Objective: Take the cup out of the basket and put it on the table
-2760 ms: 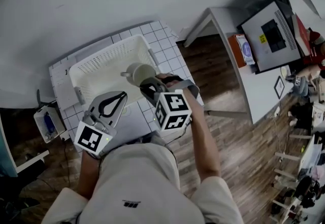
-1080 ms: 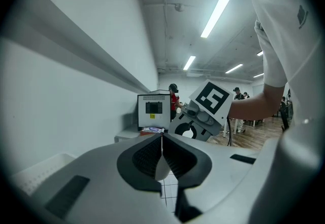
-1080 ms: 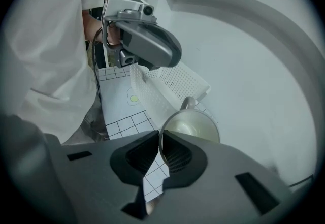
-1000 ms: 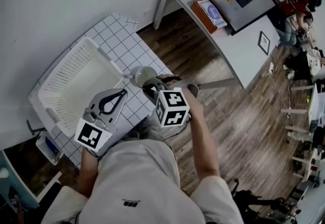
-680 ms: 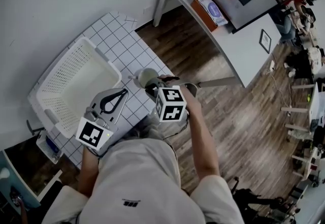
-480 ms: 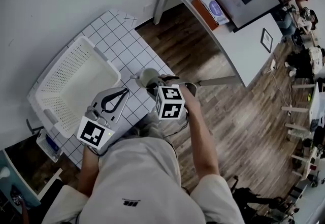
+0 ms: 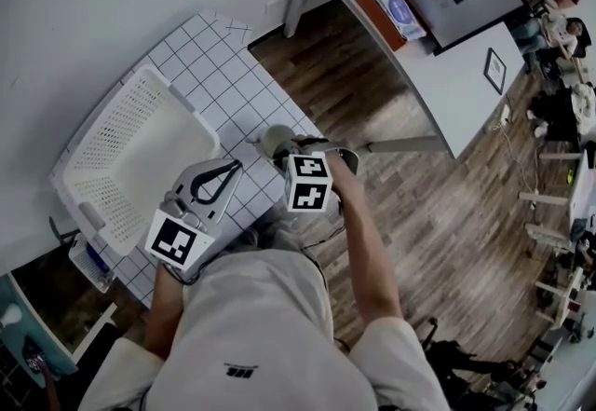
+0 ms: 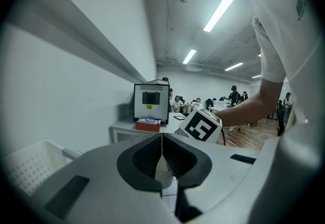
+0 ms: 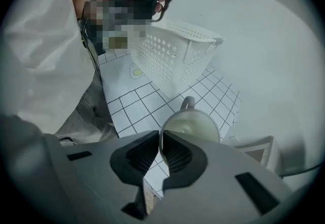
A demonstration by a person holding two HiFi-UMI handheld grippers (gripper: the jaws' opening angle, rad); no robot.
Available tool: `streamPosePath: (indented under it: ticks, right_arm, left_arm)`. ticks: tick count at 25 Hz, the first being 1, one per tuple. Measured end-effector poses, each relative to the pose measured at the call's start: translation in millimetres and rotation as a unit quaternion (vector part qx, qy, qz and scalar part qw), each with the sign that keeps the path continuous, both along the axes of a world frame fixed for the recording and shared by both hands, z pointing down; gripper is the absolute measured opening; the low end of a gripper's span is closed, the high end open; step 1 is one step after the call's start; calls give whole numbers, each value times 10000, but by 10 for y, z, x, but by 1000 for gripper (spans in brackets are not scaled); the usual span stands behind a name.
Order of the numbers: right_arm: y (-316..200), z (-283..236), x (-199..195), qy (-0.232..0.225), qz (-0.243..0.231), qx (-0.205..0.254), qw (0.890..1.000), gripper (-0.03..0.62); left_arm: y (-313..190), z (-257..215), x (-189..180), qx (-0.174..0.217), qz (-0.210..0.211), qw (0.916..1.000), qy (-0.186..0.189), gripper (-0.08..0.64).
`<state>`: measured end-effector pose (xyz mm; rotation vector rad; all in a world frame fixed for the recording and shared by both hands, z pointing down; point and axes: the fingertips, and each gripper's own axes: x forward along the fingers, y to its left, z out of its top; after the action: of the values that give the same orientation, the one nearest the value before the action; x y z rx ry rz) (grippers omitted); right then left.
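Observation:
The pale cup (image 7: 276,138) is outside the white perforated basket (image 7: 130,156), over the tiled table to the basket's right. My right gripper (image 7: 283,151) is shut on the cup's near rim. In the right gripper view the cup (image 9: 194,125) sits upright just beyond the jaws, handle pointing away toward the basket (image 9: 175,53). Whether its base touches the tiles I cannot tell. My left gripper (image 7: 230,167) hovers beside the basket's near corner, and in its own view the left gripper (image 8: 162,139) is shut on nothing.
The gridded table top (image 7: 223,64) ends close to the cup on the right, with wooden floor (image 7: 391,167) below. A grey desk (image 7: 438,74) carries a monitor and an orange box. A wall runs behind the basket.
The cup has moved out of the basket to the right and come lower over the tiles, still held by the right gripper. The left gripper has stayed put.

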<state>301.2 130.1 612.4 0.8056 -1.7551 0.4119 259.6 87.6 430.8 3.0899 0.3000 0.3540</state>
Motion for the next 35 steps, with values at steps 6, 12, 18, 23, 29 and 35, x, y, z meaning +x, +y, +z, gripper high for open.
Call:
streamPosePath:
  ticks: [6, 12, 18, 23, 29, 35]
  right_arm:
    - [2, 144, 30, -26, 19, -122, 9999, 34]
    - [-1, 286, 56, 14, -10, -229, 9997, 34]
    - [23, 425, 76, 131, -39, -374, 9992, 34]
    - [37, 505, 54, 232, -92, -444, 9987, 35]
    - [55, 564, 21, 351, -132, -476, 9982, 35]
    - [60, 580, 6, 491, -165, -482, 9975, 35]
  left_arm:
    - [2, 44, 56, -1, 49, 10000, -50, 15]
    - [10, 89, 99, -23, 64, 9999, -113, 15]
    - [34, 115, 136, -21, 111, 9999, -127, 15]
    - [27, 133, 140, 14, 143, 9998, -139, 15]
    - [13, 131, 133, 5, 146, 9998, -155, 15]
    - [38, 122, 126, 11, 189, 9997, -136, 15]
